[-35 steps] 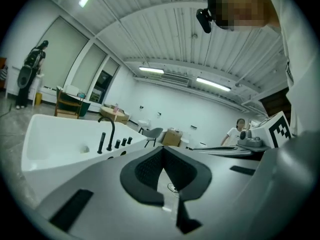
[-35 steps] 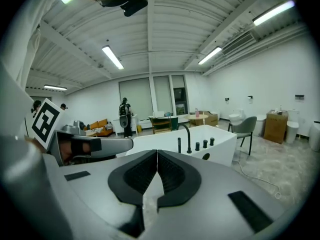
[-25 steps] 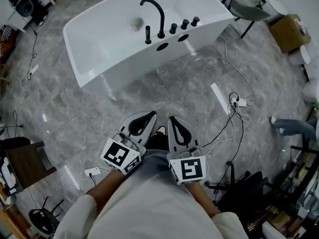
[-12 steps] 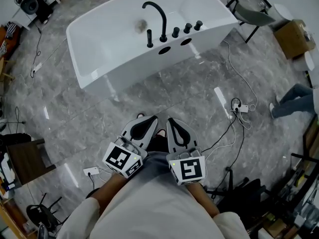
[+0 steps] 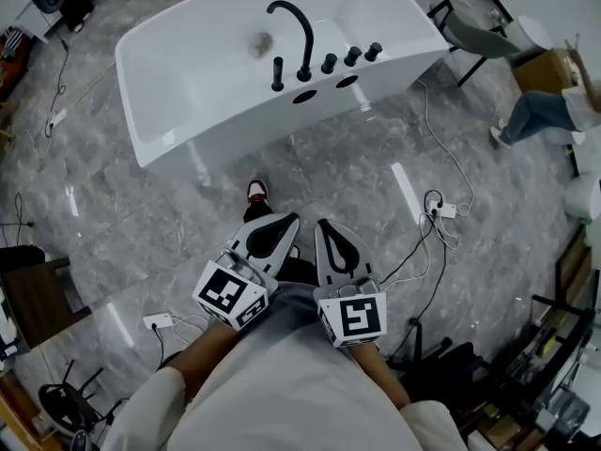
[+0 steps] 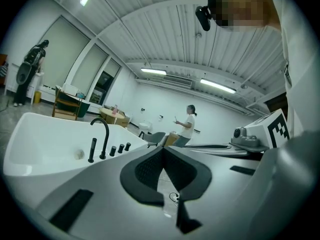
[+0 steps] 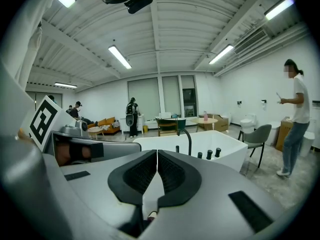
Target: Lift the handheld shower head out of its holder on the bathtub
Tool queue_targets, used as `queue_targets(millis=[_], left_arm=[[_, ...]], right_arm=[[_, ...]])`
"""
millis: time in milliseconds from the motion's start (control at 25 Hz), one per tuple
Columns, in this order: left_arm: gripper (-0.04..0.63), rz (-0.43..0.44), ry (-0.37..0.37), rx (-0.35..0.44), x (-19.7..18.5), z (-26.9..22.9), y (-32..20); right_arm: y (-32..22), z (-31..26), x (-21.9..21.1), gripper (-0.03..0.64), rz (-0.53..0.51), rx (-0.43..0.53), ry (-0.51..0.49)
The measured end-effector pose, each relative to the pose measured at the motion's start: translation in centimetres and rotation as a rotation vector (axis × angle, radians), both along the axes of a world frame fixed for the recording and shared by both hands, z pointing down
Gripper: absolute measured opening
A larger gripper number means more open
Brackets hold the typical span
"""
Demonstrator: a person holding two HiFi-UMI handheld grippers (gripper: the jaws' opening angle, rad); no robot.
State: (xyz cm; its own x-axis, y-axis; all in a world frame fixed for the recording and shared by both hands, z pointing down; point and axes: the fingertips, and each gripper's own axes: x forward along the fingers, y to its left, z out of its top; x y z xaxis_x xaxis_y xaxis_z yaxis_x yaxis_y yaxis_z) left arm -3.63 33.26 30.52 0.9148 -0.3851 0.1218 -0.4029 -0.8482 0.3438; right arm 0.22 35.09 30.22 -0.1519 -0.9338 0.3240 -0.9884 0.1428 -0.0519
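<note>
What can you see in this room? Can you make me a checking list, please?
Surface: shiny grey floor; no table.
Job's things: white tub; black shower head upright in its holder on the rim, beside the tap and three knobs.
Clutter: chair and box at the far right.
Grippers: left gripper and right gripper both shut, empty, side by side, well short of the tub.
Cables: white cable trails from near the tub to a power strip; black cables close by.
Surroundings: a person at the right edge; a shoe ahead of the grippers.
</note>
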Motion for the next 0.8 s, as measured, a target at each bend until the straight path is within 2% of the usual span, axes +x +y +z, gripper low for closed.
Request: queue_targets(millis=[440, 800], left_arm=[[0.006, 0.002, 0.02, -0.028, 1.2, 0.0, -6.8], [0.005, 0.045, 0.027, -0.039, 2.5, -0.3, -14.1]], right_arm=[[-7.1, 0.1, 0.7, 0.02, -0.022, -0.014, 0.012], [-13.9, 0.7, 1.6, 0.02, 0.009, -0.063, -0.004]])
